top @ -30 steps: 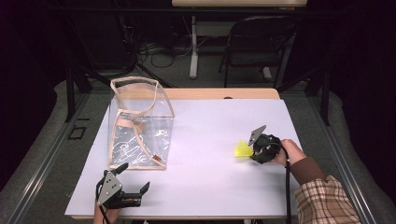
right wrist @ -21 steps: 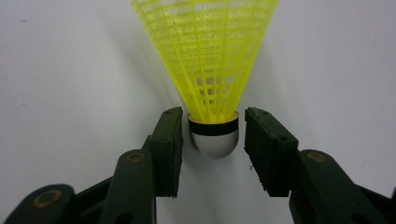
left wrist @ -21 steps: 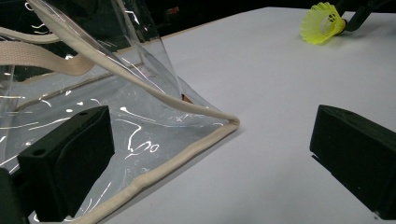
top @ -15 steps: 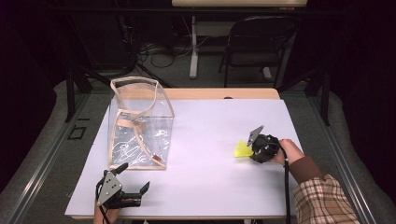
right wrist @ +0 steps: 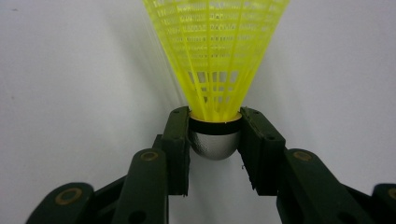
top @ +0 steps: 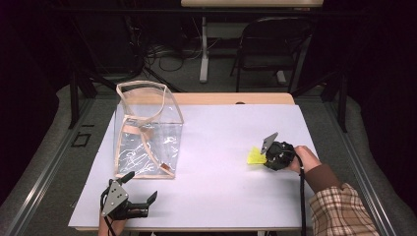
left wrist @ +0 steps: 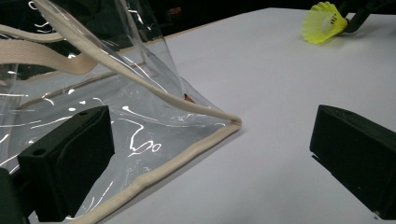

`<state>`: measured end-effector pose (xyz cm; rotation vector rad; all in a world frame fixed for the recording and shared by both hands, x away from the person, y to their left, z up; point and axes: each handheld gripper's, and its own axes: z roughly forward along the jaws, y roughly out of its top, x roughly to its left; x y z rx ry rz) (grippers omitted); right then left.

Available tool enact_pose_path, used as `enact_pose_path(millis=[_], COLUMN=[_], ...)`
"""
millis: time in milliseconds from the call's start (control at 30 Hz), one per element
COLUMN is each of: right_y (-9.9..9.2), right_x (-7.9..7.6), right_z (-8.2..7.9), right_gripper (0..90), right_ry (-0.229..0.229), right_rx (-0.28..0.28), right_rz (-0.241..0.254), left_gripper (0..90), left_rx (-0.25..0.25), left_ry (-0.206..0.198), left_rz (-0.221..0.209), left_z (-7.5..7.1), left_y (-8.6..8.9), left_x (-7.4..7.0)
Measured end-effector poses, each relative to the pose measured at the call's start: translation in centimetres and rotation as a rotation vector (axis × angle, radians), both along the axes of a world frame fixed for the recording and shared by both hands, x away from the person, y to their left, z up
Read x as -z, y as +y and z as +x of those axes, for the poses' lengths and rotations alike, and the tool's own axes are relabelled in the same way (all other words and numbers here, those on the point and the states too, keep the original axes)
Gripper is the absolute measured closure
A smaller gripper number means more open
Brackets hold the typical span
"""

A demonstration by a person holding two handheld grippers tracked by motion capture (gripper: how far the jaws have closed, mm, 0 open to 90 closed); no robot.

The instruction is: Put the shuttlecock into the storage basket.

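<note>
Right tongs (right wrist: 215,140), jaws just closed, clamp the yellow shuttlecock (right wrist: 215,56) by its silver cap at the worktop's (top: 221,137) right, evidently for lifting; left tongs (top: 140,192) rest wide open near the clear tote bag (top: 147,132).

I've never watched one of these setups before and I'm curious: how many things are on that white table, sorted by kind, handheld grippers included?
Yellow shuttlecock: 1, its silver cap pinched between the right gripper's jaws
Clear bag with beige trim: 1
Handheld grippers: 2, the right one and the left gripper, jaws apart near the bag
Total: 4
</note>
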<state>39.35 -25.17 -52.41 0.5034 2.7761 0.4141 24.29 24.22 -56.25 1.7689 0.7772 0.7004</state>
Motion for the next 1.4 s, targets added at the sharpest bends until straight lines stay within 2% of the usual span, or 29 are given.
enact_pose_path(millis=[67,133,167,233,267,367,400,500,600,733,767,867,1400], right_y=[0.1,0.2,0.4,0.5,0.6,0.8,0.8,0.7,0.4,0.1,0.1,0.0,-0.4], right_x=[-0.4,-0.7,-0.9,-1.0,-0.9,-1.0,-1.0,-1.4,-1.7,-2.2,-2.3,-2.5,-4.2], right_z=[0.0,-0.1,-0.1,-0.2,-0.3,-0.6,-0.6,-0.6,-0.7,-0.7,-0.8,-0.9,-1.2], right_gripper=[64.7,64.8,64.8,64.8,64.8,64.8,64.8,64.8,64.8,64.8,64.8,64.8,64.8], right_ry=[-0.006,-0.011,-0.008,-0.012,-0.016,-0.014,-0.016,-0.020,-0.022,-0.037,-0.036,-0.044,-0.067], right_rx=[-0.002,-0.013,-0.017,-0.021,-0.020,-0.030,-0.031,-0.026,-0.016,-0.016,-0.001,-0.003,0.004], right_rz=[-0.011,0.010,-0.009,-0.010,0.016,-0.005,0.003,-0.007,0.008,0.004,0.013,0.027,0.025], left_gripper=[0.0,0.0,0.0,0.0,0.0,0.0,0.0,0.0,0.0,0.0,0.0,0.0,0.0], left_rx=[-0.005,-0.004,-0.003,-0.001,0.002,0.003,0.003,0.005,0.006,0.006,0.007,0.010,0.021], left_ry=[0.004,-0.003,-0.007,-0.007,-0.005,-0.007,-0.005,-0.007,-0.005,-0.006,-0.005,-0.006,-0.005], left_rz=[-0.003,-0.004,-0.001,-0.001,-0.001,0.000,0.000,-0.001,-0.002,0.000,-0.002,-0.002,0.008], left_z=[0.1,0.0,-0.1,-0.1,-0.1,-0.1,-0.1,-0.1,-0.1,-0.1,-0.1,-0.1,-0.1], left_y=[0.1,0.1,0.1,0.1,0.1,0.1,0.1,0.1,0.0,0.0,0.0,-0.1,-0.2], left_x=[0.0,-0.1,-0.1,-0.1,-0.1,-0.1,-0.1,-0.1,-0.1,-0.1,-0.1,-0.1,-0.1])
